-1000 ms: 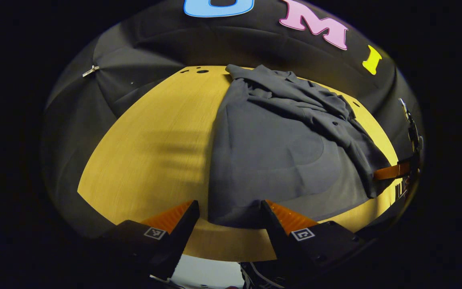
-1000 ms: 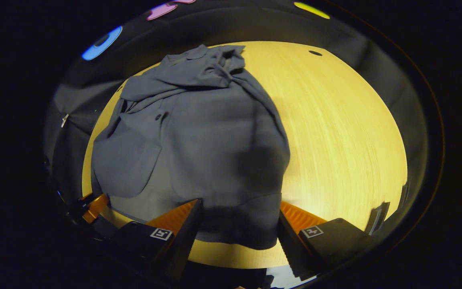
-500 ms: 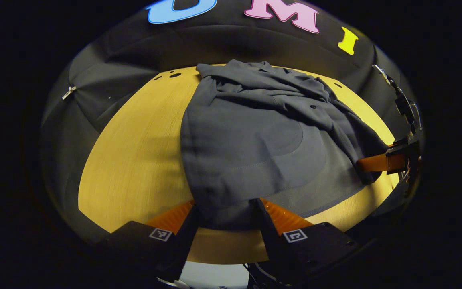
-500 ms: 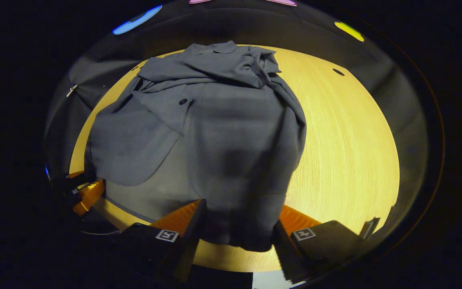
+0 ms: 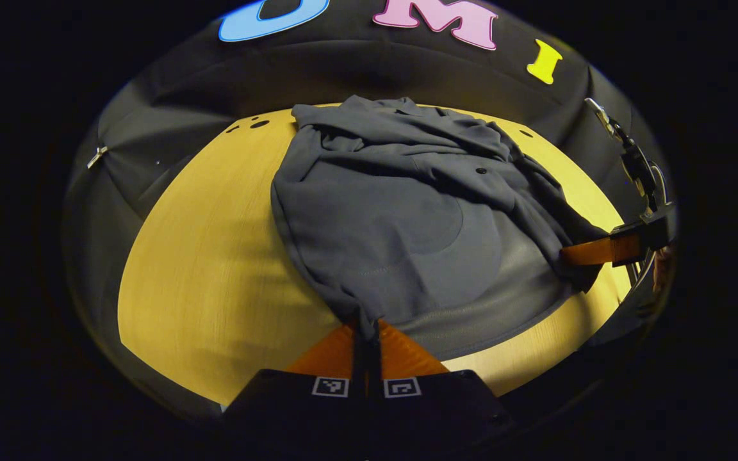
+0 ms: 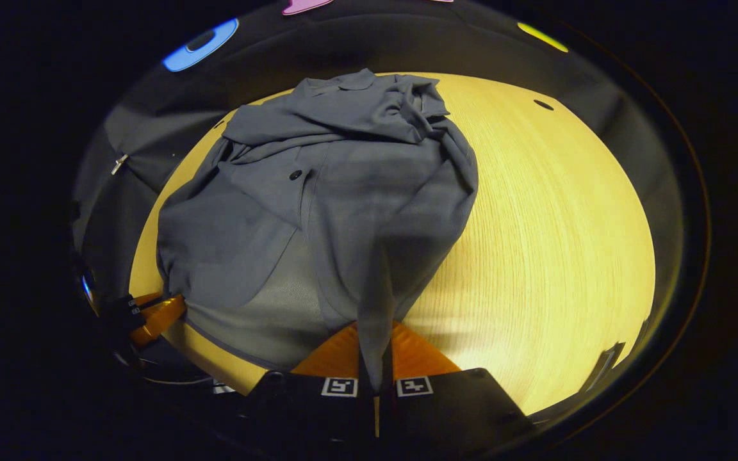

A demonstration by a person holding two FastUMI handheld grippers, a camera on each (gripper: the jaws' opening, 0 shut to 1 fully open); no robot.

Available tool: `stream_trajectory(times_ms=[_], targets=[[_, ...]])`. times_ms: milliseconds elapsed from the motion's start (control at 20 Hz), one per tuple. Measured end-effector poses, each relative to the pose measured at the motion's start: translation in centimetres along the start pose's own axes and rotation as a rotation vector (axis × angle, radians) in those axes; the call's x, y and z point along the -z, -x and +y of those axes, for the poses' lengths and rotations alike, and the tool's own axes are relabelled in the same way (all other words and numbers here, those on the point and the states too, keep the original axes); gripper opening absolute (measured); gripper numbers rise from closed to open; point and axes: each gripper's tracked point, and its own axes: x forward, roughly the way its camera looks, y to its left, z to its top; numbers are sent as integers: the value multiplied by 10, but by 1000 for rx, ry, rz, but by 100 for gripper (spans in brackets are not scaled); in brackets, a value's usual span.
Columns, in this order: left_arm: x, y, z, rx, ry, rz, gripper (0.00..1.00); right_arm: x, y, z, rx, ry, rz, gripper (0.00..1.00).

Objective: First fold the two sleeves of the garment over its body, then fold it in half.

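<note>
A dark grey buttoned garment (image 5: 407,211) lies on the yellow wooden table (image 5: 202,275), its sleeves bunched over the body near the collar. My left gripper (image 5: 365,333) is shut on the near left corner of the hem, and the cloth rises in a pinched ridge from it. In the right gripper view the same garment (image 6: 343,192) spreads ahead. My right gripper (image 6: 375,358) is shut on the near right hem corner, a fold of cloth running up between its fingers. The right gripper (image 5: 599,251) also shows at the garment's right edge in the left gripper view, and the left gripper (image 6: 157,315) shows at lower left in the right gripper view.
Bare table (image 6: 548,243) stretches to the right of the garment and to its left. Small round holes (image 5: 259,123) sit near the table's far edge. The black cloth wall (image 5: 215,83) stands close behind, with a metal clip (image 5: 95,157) on it.
Both grippers went from open around the hem corners to shut on them. The hem corners are now pinched and lifted slightly, pulling the cloth into ridges.
</note>
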Motion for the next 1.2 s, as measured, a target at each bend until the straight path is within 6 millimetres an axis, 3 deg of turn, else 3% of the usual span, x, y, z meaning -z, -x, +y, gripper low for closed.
stream_trajectory(times_ms=[500,600,850,1200], targets=[[-50,33,-6,46,64,-73,2,-27,29,6,-42,-12,-69,7],[-64,41,-4,45,67,-93,6,-35,34,7,-48,-21,-80,7],[-106,59,-1,50,95,-153,5,-69,48,7,-50,64,-137,7],[-172,64,8,41,127,-246,5,-147,62,8,-79,30,-256,7]])
